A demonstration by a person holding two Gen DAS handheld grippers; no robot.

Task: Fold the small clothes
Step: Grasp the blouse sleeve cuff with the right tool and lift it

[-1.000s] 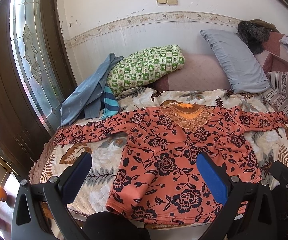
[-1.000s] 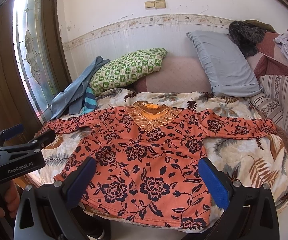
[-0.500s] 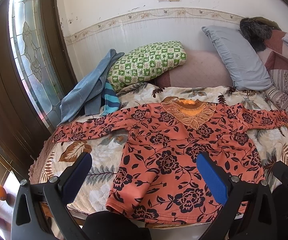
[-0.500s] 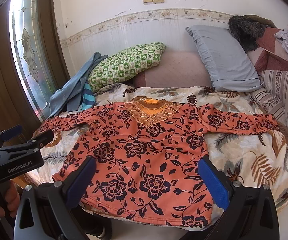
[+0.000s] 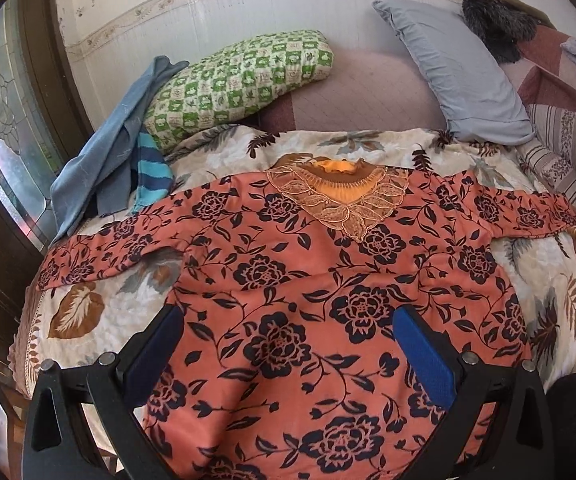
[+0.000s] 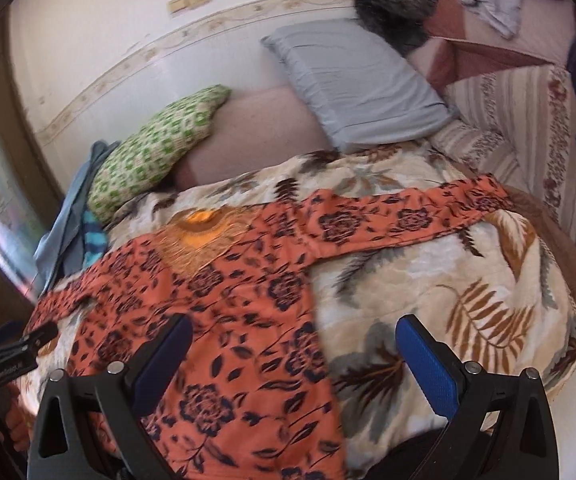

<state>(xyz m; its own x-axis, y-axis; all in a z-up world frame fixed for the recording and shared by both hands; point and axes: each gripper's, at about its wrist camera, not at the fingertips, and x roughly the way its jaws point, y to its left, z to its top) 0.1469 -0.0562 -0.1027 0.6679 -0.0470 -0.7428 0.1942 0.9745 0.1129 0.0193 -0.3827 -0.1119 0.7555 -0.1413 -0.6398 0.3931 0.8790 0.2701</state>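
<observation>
Orange floral blouse (image 5: 308,280) spread flat, sleeves outstretched, on the leaf-print bedspread (image 6: 468,292) at frame centre; left gripper (image 5: 288,344) and right gripper (image 6: 294,354) both released above it.

White lettering on the left tool (image 6: 7,368) body is too blurred to read.

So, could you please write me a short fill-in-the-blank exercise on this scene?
1. The orange floral top lies spread flat with both ____ stretched out sideways.
2. The checked pillow is white and ____.
3. The fingers of the left gripper have ____ pads.
4. Both the left gripper and the right gripper are ____, holding nothing.

Missing words: sleeves; green; blue; open
</observation>
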